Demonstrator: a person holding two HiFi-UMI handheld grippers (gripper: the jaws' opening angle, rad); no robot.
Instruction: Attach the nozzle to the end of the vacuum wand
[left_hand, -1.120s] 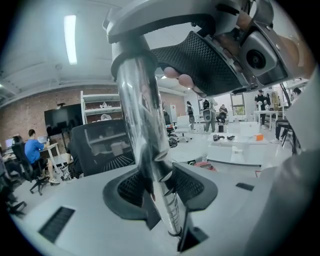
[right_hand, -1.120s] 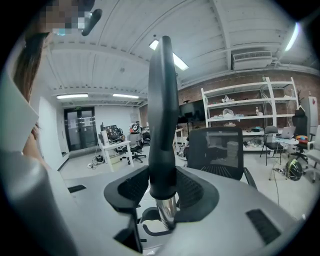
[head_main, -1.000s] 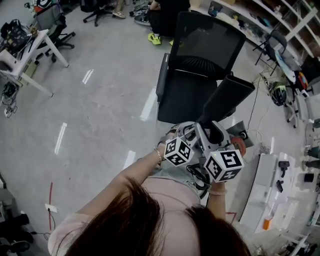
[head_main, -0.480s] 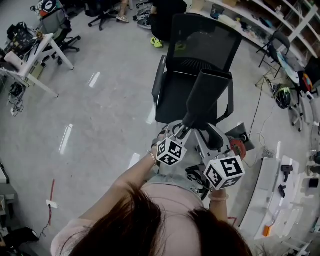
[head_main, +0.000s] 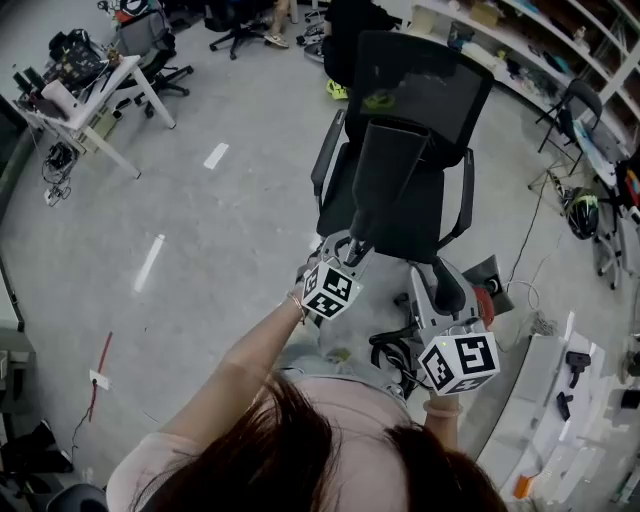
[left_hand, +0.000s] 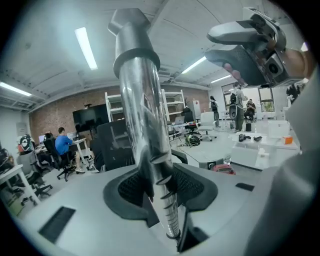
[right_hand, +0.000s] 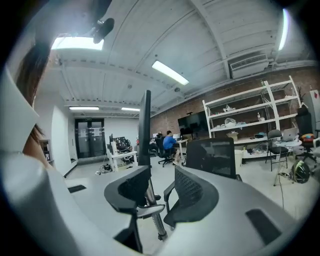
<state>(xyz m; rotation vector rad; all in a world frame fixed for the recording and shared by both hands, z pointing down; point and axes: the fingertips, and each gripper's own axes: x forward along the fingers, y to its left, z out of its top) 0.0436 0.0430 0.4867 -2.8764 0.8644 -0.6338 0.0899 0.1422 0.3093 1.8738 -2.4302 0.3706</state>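
One change, right claw (head_main: 443, 276) swung aside open, left claw (head_main: 345, 252) gripping wand (left_hand: 142, 125)

Dark brown hair (head_main: 290, 440) lies over a pale pink top (head_main: 345, 400) with a loose sleeve (head_main: 140, 465); a thin bracelet (head_main: 297, 301) rings the left wrist; the left gripper (left_hand: 162, 191) and right gripper (right_hand: 157, 192) have smooth pale grey shells and dark mesh-textured pads (right_hand: 192, 192); each carries a white cube (head_main: 459, 362) printed with black square markers.
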